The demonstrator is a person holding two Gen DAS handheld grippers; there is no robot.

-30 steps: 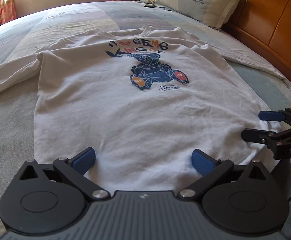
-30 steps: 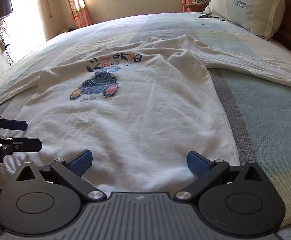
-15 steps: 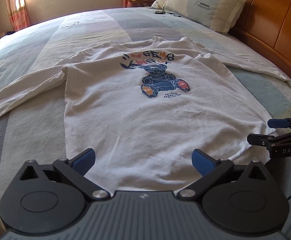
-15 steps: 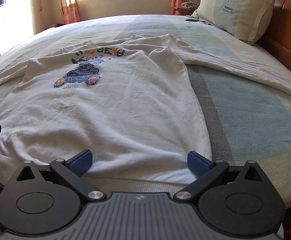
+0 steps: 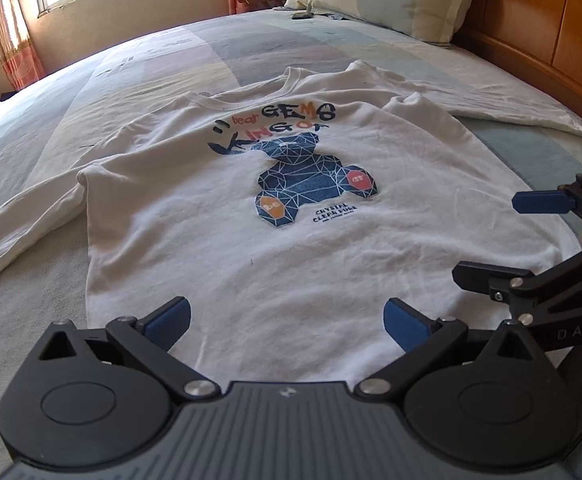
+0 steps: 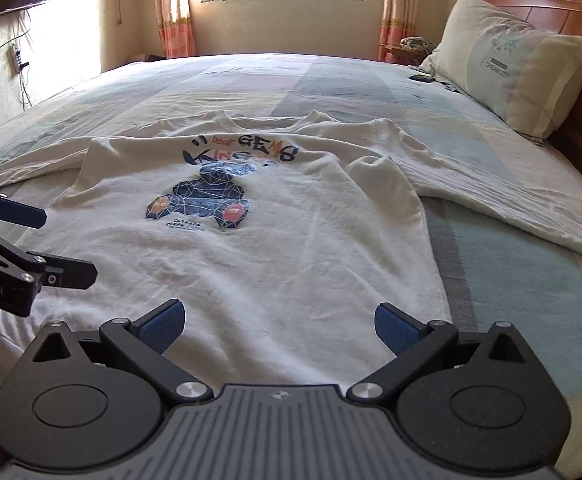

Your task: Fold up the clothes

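A white long-sleeved shirt (image 5: 291, 248) (image 6: 275, 248) with a blue bear print lies flat, face up, on the bed, both sleeves spread out to the sides. My left gripper (image 5: 287, 322) hovers open above the shirt's bottom hem, nothing between its blue pads. My right gripper (image 6: 277, 324) is also open over the hem, further right. Each gripper shows in the other's view: the right gripper (image 5: 503, 236) at the right edge, the left gripper (image 6: 57, 244) at the left edge, both with fingers apart.
The shirt rests on a striped bedspread (image 6: 511, 280). A pillow (image 6: 515, 76) leans on the wooden headboard (image 5: 551, 40) at the right. A small dark object (image 6: 421, 77) lies near the pillow. A window with orange curtains (image 6: 171, 8) is behind the bed.
Both grippers have pulled back and risen from the hem, so more of the room and shirt shows. They stay open and hold nothing. The shirt has not moved.
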